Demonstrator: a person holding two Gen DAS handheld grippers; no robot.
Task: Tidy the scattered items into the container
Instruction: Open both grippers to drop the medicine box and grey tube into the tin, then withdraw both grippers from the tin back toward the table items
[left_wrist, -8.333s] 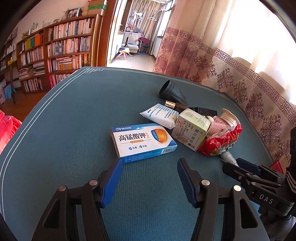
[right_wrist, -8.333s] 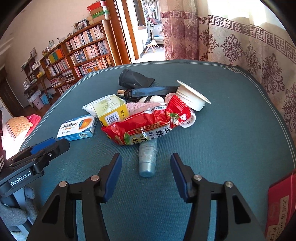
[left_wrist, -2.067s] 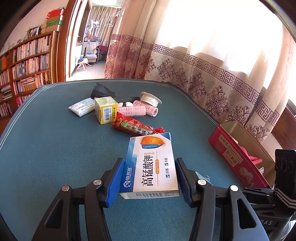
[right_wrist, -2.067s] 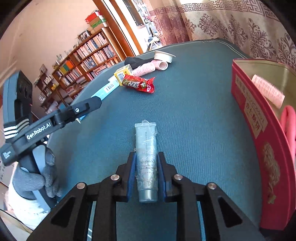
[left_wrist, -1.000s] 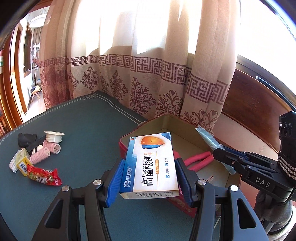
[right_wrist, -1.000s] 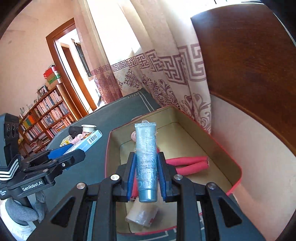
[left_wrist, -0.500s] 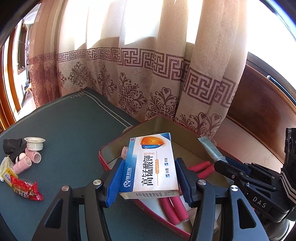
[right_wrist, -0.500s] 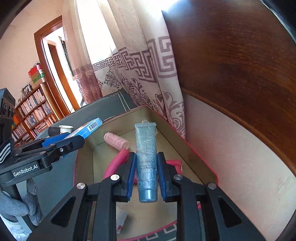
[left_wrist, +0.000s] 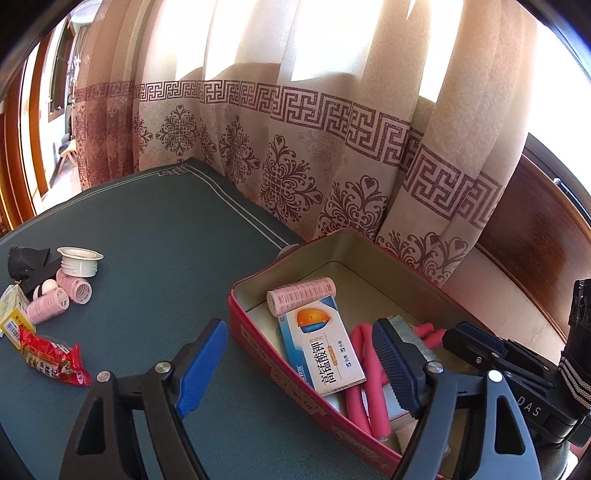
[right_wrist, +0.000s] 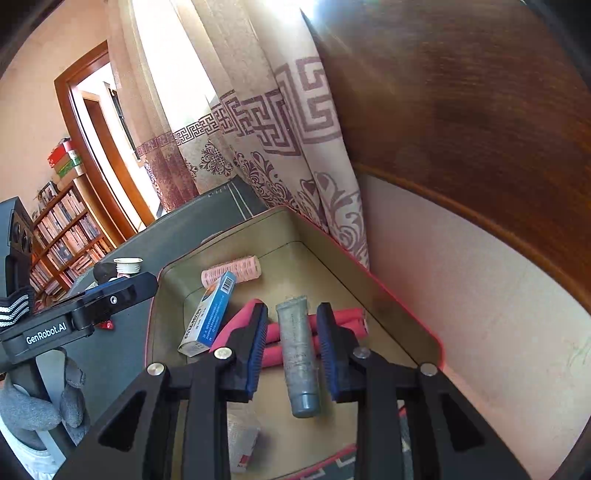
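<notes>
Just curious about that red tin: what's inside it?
Inside the red tin: a pink roller, a blue medicine box, red foam sticks and a grey tube. Both grippers hide the near corner.

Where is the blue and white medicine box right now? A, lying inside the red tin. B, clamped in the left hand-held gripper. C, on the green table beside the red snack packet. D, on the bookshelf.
A: the blue and white medicine box lies inside the red tin, tilted against the pink foam sticks, clear of the left hand-held gripper, whose jaws are opening.
</notes>
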